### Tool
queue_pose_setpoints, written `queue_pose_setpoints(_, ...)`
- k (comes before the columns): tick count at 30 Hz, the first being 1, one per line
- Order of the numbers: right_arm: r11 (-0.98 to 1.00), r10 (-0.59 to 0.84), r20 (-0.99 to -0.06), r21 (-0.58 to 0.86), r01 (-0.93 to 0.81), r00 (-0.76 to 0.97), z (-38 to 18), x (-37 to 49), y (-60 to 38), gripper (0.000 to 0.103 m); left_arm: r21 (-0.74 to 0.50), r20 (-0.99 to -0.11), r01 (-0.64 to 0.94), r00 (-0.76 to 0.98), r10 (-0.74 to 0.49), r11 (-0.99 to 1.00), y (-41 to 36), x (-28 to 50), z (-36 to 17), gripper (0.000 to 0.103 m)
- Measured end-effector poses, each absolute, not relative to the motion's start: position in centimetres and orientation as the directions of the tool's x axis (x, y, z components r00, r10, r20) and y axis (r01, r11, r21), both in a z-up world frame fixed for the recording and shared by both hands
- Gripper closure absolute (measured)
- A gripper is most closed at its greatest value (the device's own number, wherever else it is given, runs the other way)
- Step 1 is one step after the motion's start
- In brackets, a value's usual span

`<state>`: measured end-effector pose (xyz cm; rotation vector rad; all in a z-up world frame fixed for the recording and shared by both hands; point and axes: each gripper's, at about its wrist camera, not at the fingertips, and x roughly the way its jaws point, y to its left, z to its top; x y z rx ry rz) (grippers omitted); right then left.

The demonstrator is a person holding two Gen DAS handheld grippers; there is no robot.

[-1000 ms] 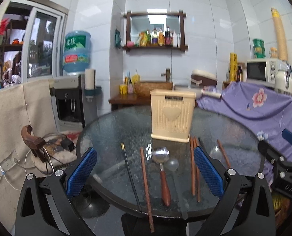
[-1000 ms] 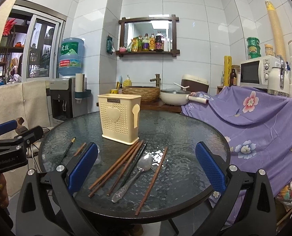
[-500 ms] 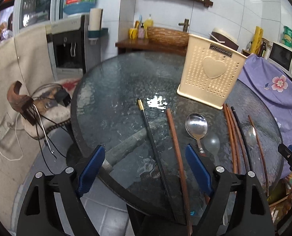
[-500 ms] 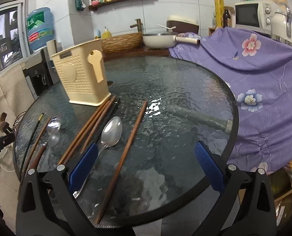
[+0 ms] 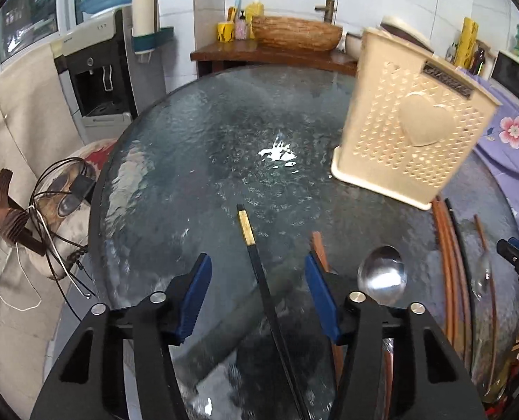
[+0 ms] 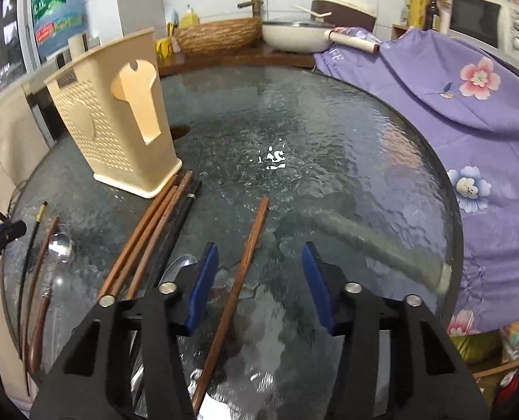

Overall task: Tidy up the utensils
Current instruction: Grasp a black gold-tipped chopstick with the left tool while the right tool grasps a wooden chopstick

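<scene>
Our left gripper (image 5: 257, 297) points down at the glass table (image 5: 203, 161), its jaws closing, with the black chopstick (image 5: 259, 273) lying between the blue pads (image 5: 196, 297); the pads stand clear of it on both sides, so nothing is gripped. The stick's gold-banded tip (image 5: 245, 224) reaches out past the fingers. Just outside the right-hand pad lies a brown chopstick (image 5: 318, 248), and beside that a metal spoon (image 5: 381, 273) with its bowl facing up. Farther right a bundle of sticks (image 5: 448, 262) runs from the foot of the cream holder (image 5: 409, 129), which stands upright on the table.

Our right gripper (image 6: 259, 283) also tilts down with its jaws closing. A single brown stick (image 6: 249, 252) lies between its pads (image 6: 203, 283), nearer the left-hand one, and we see no pad pressing on it. To the left a second spoon (image 6: 180, 266) peeks out beside the finger, then three brown sticks and a black one (image 6: 161, 224) fanned toward the holder (image 6: 116, 119). At the far left edge we see the first spoon (image 6: 59, 245) and the black chopstick (image 6: 32, 245). A purple flowered cloth (image 6: 469, 112) lies beyond the table's right rim.
</scene>
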<state>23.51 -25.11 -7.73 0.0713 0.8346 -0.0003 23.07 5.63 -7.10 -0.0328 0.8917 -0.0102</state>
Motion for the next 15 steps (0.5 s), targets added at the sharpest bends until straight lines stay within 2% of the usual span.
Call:
queue_pose_setpoints(5,0.996,0.051,-0.775,0.090,0.029,0.630,-8.3,25.3,-25.3,0.064,-0.029,-0.813,-0.014,0.582,-0.015,0.999,5.9,25.3,-8.2,0.065)
queue_pose_setpoints(9,0.996,0.052,-0.790,0.087,0.027,0.611,-8.8,26.2,-25.1,0.065,-0.013,-0.825,-0.011,0.565,-0.004,1.000,5.7,26.0,-8.9,0.068)
queue_pose_setpoints(13,0.994,0.070,-0.805,0.103,0.021,0.589,-9.1,27.0,-24.9,0.076,-0.012,-0.829,-0.021,0.559,0.002,1.000,6.0,26.5,-8.9,0.075)
queue_pose_setpoints(15,0.995,0.072,-0.807,0.099,0.014,0.586,-9.3,27.2,-24.7,0.078,-0.001,-0.829,-0.024,0.559,0.012,1.000,5.9,26.7,-8.9,0.081)
